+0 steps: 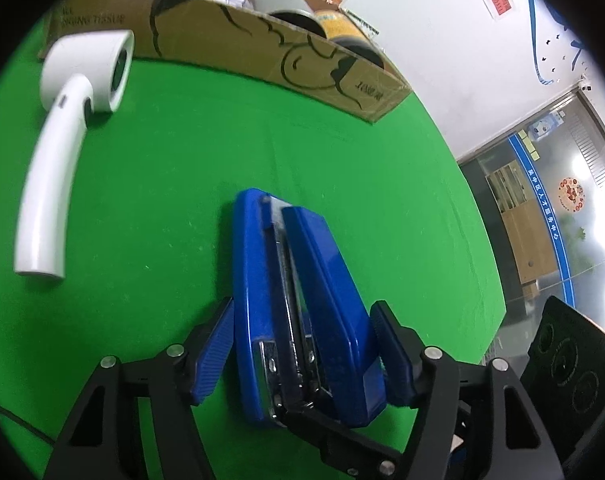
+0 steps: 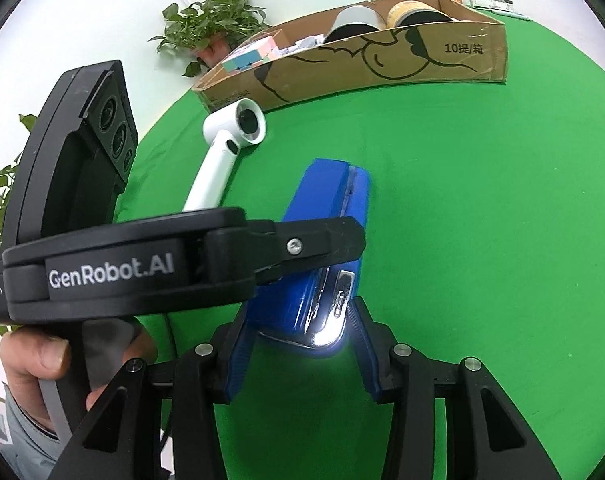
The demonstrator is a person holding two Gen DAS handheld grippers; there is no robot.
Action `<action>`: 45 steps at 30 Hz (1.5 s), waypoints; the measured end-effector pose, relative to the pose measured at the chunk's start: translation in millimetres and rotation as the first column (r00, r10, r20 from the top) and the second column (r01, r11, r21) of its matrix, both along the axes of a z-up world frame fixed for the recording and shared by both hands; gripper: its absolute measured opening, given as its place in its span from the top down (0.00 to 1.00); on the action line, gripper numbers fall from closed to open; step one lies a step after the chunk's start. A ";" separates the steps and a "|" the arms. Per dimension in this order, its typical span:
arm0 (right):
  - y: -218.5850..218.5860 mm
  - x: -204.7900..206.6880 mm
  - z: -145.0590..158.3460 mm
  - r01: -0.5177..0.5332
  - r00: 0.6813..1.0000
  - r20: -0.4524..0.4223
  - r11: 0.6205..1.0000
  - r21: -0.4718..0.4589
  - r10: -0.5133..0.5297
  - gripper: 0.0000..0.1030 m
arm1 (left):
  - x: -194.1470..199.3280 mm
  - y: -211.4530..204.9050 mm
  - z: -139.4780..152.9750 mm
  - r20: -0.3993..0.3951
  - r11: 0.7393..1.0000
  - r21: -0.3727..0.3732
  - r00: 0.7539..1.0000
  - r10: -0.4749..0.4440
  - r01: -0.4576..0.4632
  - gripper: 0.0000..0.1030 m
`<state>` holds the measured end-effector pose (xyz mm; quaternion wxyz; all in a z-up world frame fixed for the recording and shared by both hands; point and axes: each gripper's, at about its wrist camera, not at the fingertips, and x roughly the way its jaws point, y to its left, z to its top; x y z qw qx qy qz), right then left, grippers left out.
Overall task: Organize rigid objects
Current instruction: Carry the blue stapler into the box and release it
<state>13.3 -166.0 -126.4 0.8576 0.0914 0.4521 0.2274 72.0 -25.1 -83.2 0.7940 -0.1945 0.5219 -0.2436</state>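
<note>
A blue stapler [image 1: 298, 300] lies on its side on the green table. My left gripper [image 1: 304, 320] is shut on the stapler, one blue pad on each flank. In the right wrist view the stapler [image 2: 326, 216] sits between the tips of my right gripper [image 2: 298, 328], whose jaws are open around its metal rear end; I cannot tell if the pads touch it. The left gripper's body [image 2: 142, 256] crosses this view from the left and grips the stapler's middle. A white handheld fan [image 1: 70, 128] lies on the table to the far left; it also shows in the right wrist view [image 2: 222, 152].
A cardboard box [image 1: 262, 44] stands at the table's far edge, holding tape rolls, coloured blocks and small white items; it also shows in the right wrist view [image 2: 382, 60]. Potted plants [image 2: 210, 24] stand behind the table's left corner. The table's right edge [image 1: 482, 260] drops off nearby.
</note>
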 end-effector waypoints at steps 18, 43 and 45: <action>43.0 38.5 97.9 -0.111 0.970 0.215 0.993 -0.042 0.118 0.72 | 42.9 59.4 65.6 0.106 0.968 -0.200 0.979 0.175 -0.151 0.48; 71.9 302.3 138.6 -0.257 0.957 0.110 0.960 -0.109 0.268 0.73 | 249.0 88.9 58.5 -0.041 0.948 -0.219 0.973 0.229 -0.232 0.48; 70.9 304.4 129.8 -0.250 0.962 0.085 0.961 -0.121 0.261 0.72 | 248.9 84.6 56.2 -0.036 0.955 -0.188 0.974 0.225 -0.228 0.51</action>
